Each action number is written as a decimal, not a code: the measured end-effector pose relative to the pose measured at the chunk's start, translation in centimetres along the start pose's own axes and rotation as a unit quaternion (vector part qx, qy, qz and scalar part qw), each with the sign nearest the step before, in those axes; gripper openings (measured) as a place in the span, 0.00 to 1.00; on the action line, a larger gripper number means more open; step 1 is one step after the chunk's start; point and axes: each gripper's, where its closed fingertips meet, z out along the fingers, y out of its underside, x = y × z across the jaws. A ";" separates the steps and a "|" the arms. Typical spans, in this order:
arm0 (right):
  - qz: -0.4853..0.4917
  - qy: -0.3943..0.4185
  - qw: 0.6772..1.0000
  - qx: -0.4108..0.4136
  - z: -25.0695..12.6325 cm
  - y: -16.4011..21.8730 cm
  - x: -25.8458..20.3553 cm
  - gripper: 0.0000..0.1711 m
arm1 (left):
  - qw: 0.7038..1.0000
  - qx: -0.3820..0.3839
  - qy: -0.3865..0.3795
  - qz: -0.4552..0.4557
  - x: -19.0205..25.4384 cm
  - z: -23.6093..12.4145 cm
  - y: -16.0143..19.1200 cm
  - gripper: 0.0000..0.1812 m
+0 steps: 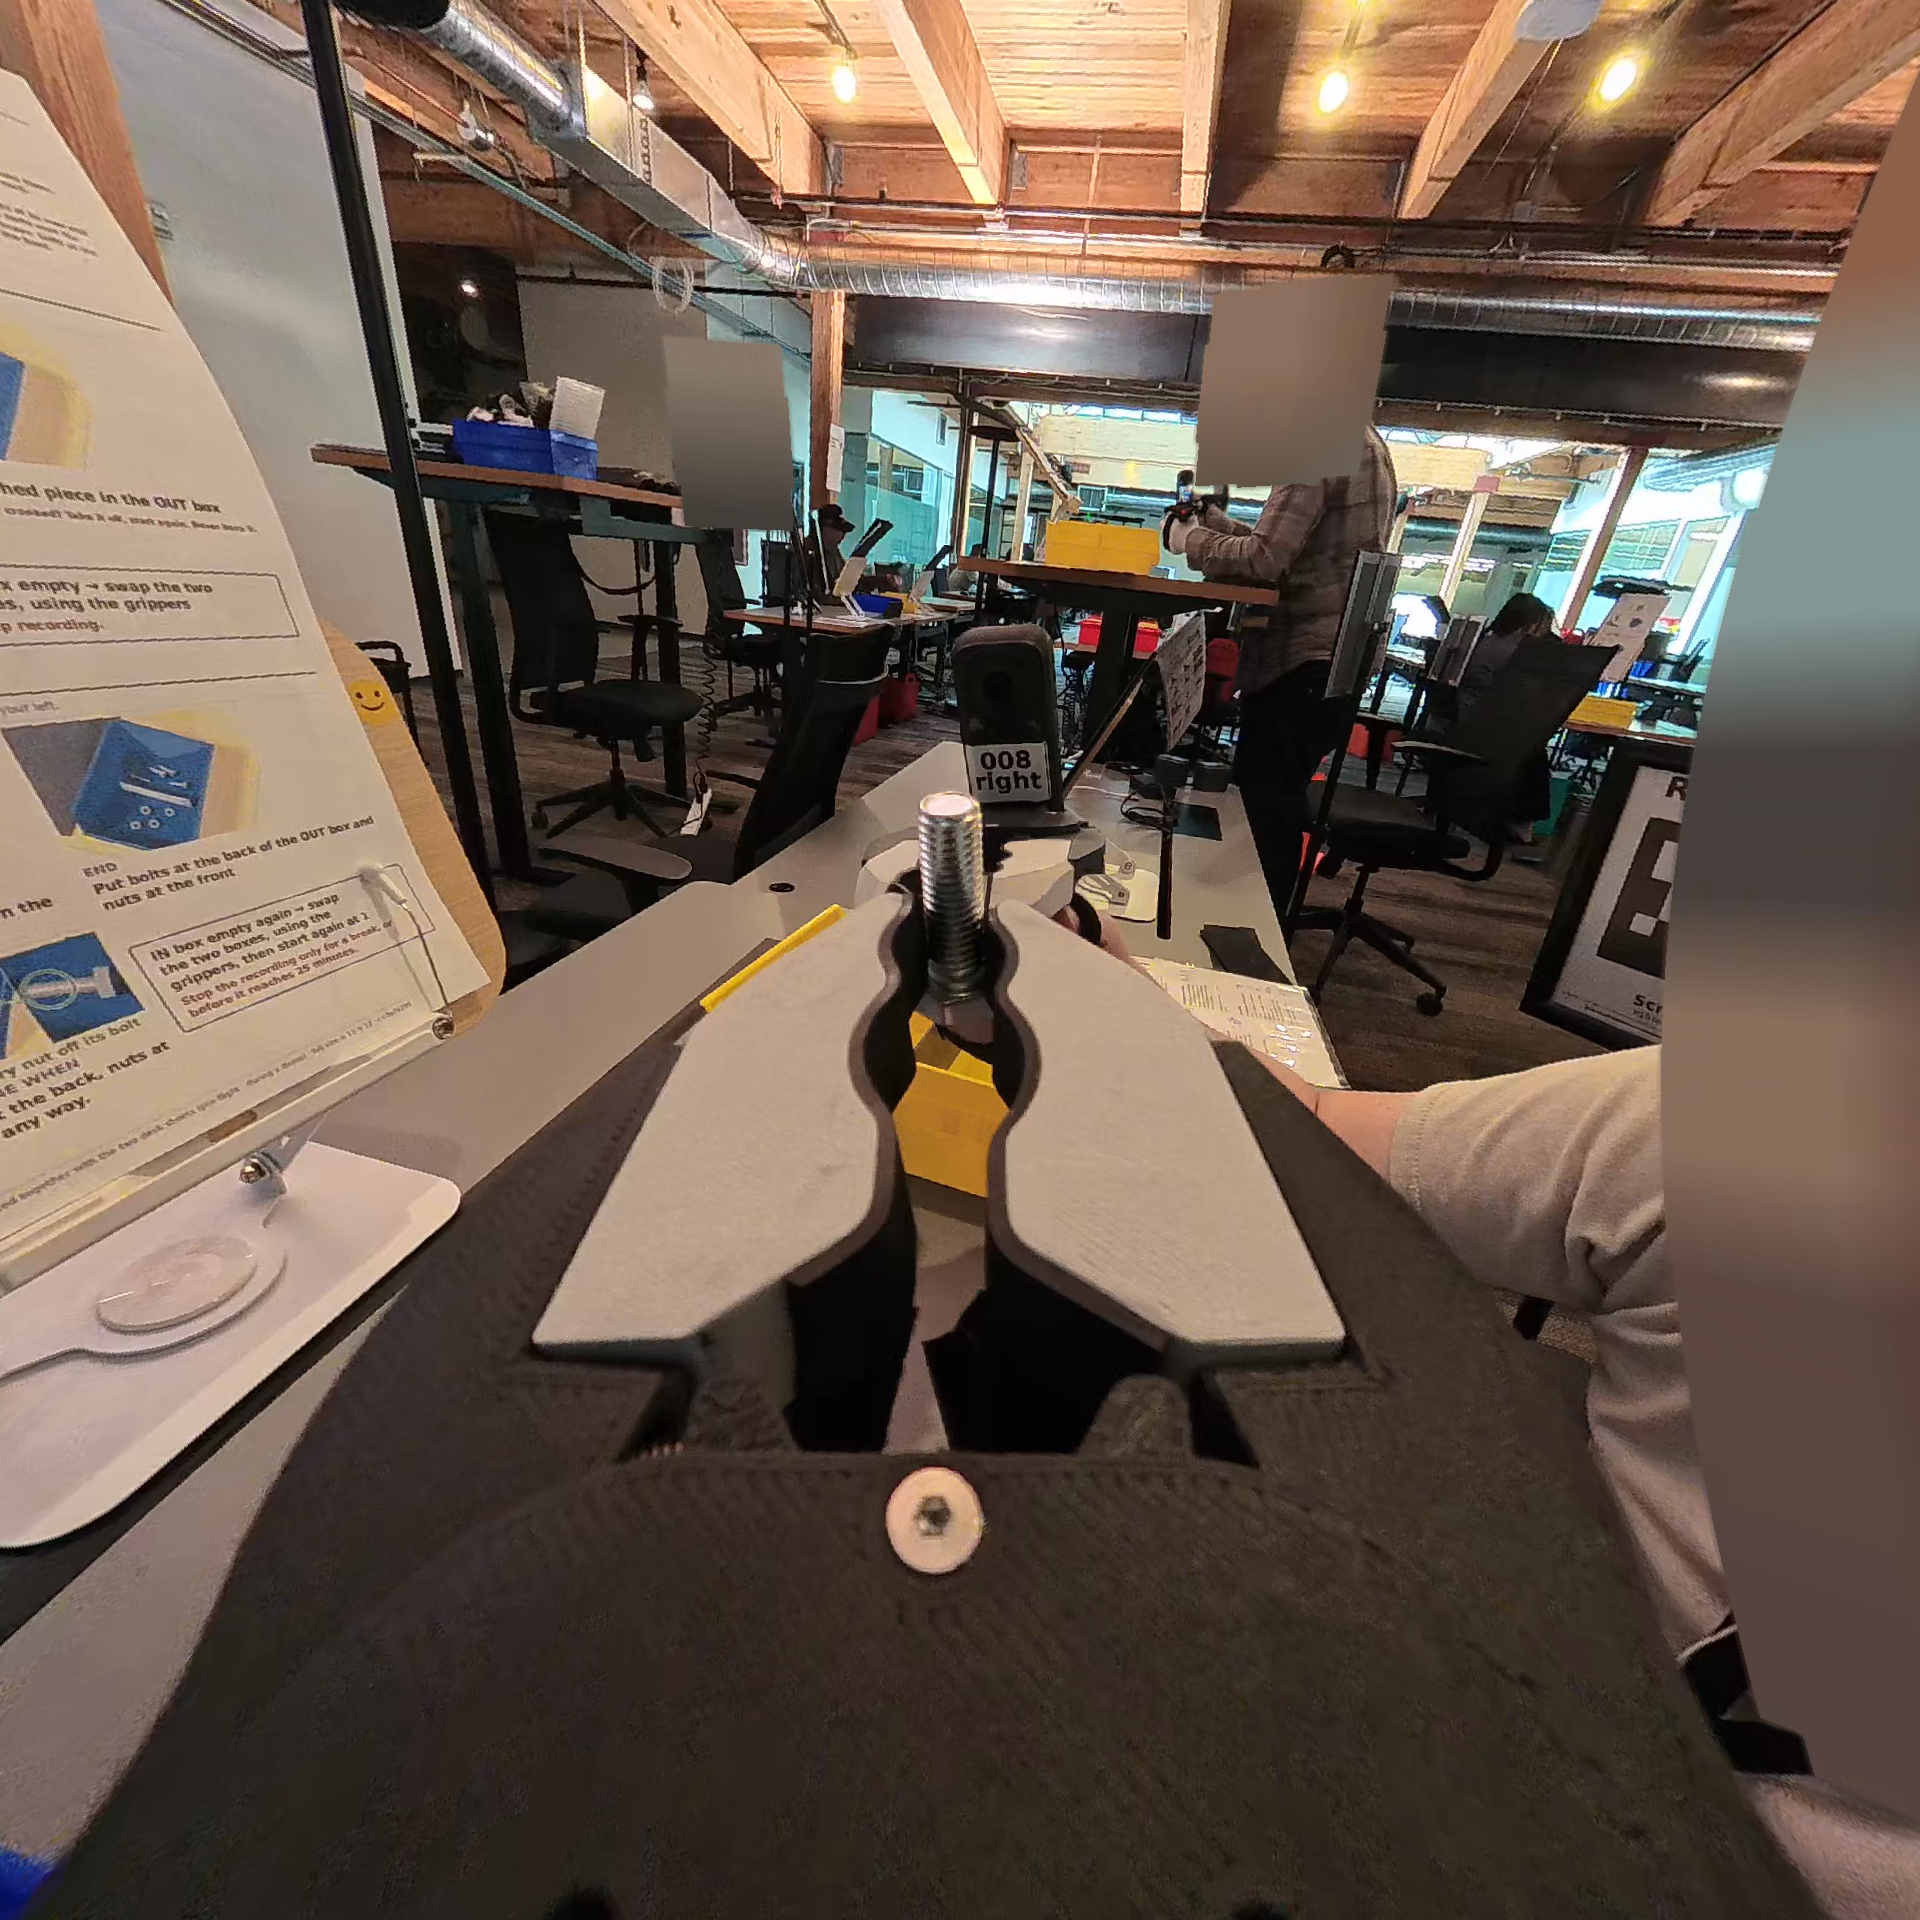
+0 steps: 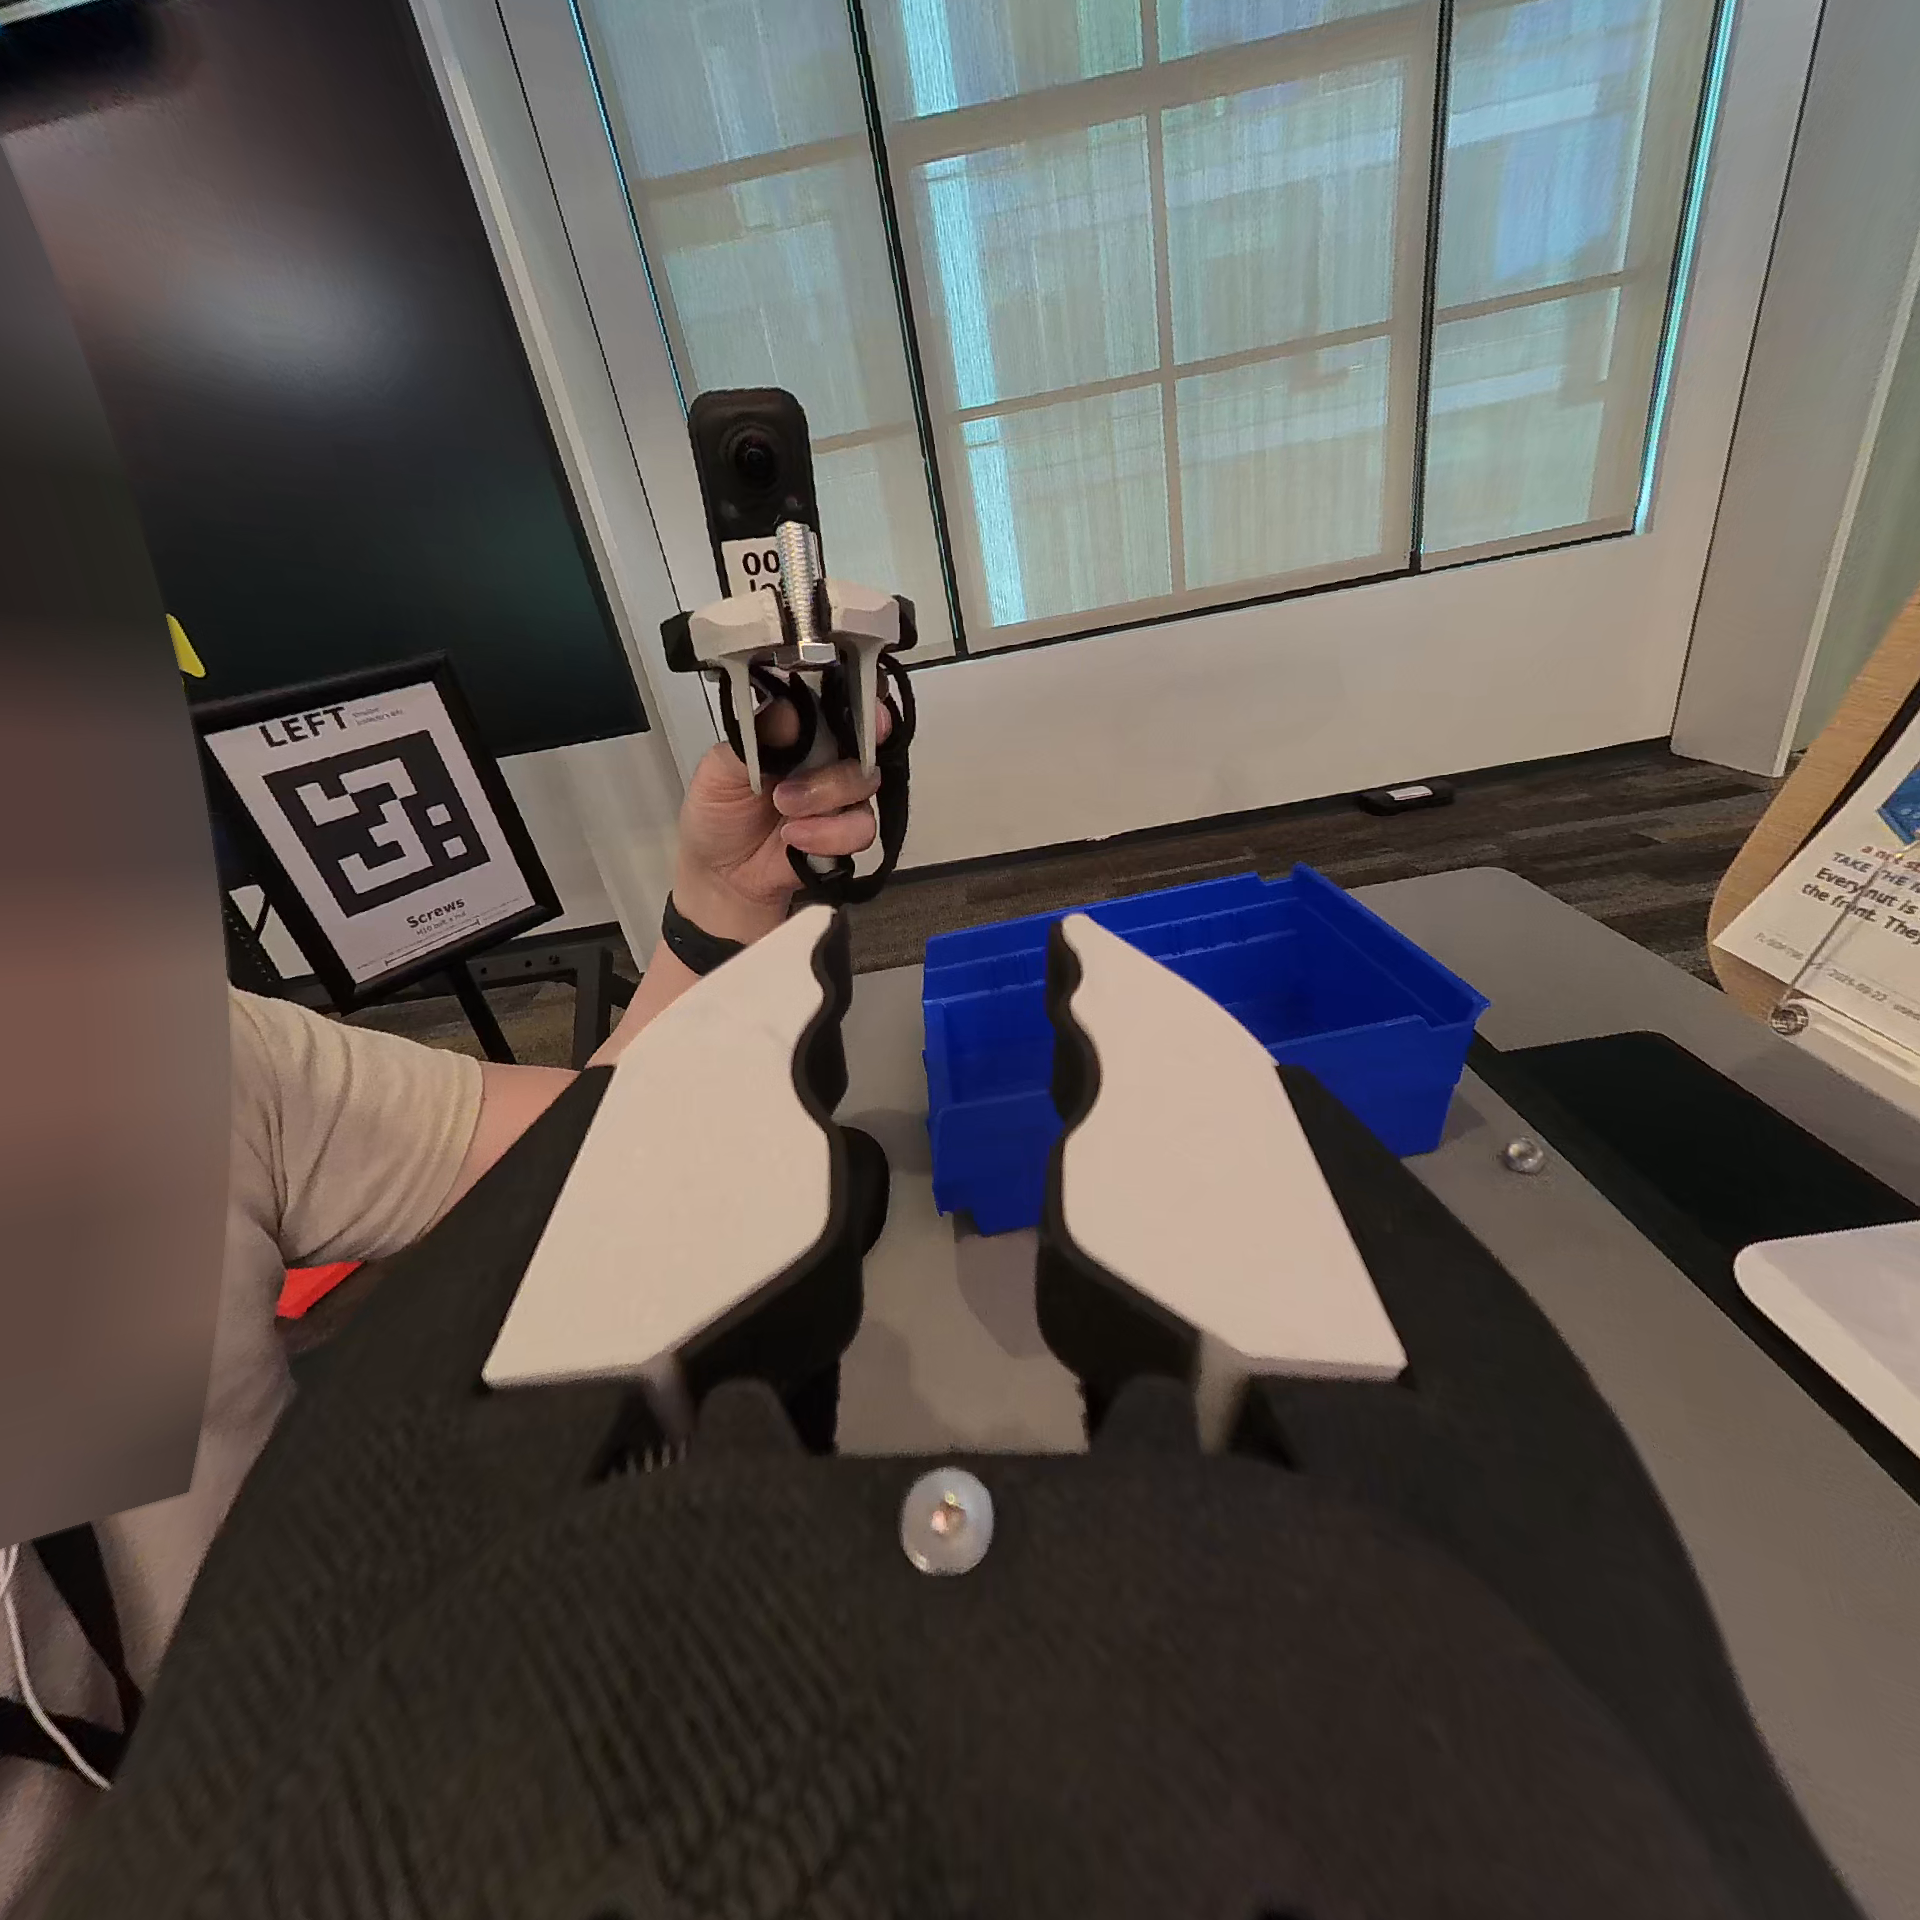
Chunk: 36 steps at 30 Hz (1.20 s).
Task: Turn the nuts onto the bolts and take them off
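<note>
My left gripper (image 1: 951, 920) is shut on a silver bolt (image 1: 951, 873). The threaded shaft sticks out past the fingertips and the hex head sits between the jaws. No nut shows on it. A yellow bin (image 1: 951, 1132) shows below through the gap. In the right wrist view the left gripper (image 2: 795, 639) is held up in the air with the bolt (image 2: 797, 587) upright. My right gripper (image 2: 951, 935) is open and empty above the grey table, in front of a blue bin (image 2: 1299, 997). It shows beyond the bolt in the left wrist view (image 1: 1049, 868).
An instruction sheet on a stand (image 1: 156, 727) is at the table's left; it shows again in the right wrist view (image 2: 1849, 914). A framed marker sign (image 2: 374, 821) stands on the floor. A small silver piece (image 2: 1522, 1155) lies by a black mat (image 2: 1662, 1132). Desks, chairs and people are behind. My hands' fingertips stand some 12 centimetres from each other.
</note>
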 end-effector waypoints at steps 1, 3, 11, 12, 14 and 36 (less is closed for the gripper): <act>0.000 0.000 1.000 -0.002 0.1 0.1 0.0 0.21 | 1.000 0.001 -0.001 0.000 0.0 0.0 0.0 0.05; -0.004 0.002 1.000 -0.010 0.3 0.5 0.1 0.21 | 1.000 0.004 -0.001 0.001 0.0 -0.1 -0.2 0.05; -0.036 0.016 0.998 -0.048 1.3 2.2 0.2 0.22 | 1.000 0.016 -0.006 0.002 0.0 -0.8 -0.9 0.05; -0.042 0.021 0.997 -0.054 1.5 2.5 0.3 0.22 | 1.000 0.017 -0.008 0.003 -0.1 -0.8 -0.9 0.05; -0.061 0.036 0.995 -0.067 2.0 3.3 0.7 0.22 | 1.000 0.016 -0.013 0.007 -0.1 -0.9 -0.9 0.05; -0.205 0.272 0.887 -0.310 15.5 21.3 25.9 0.21 | 0.997 0.049 -0.050 0.029 -0.4 -4.3 -3.3 0.05</act>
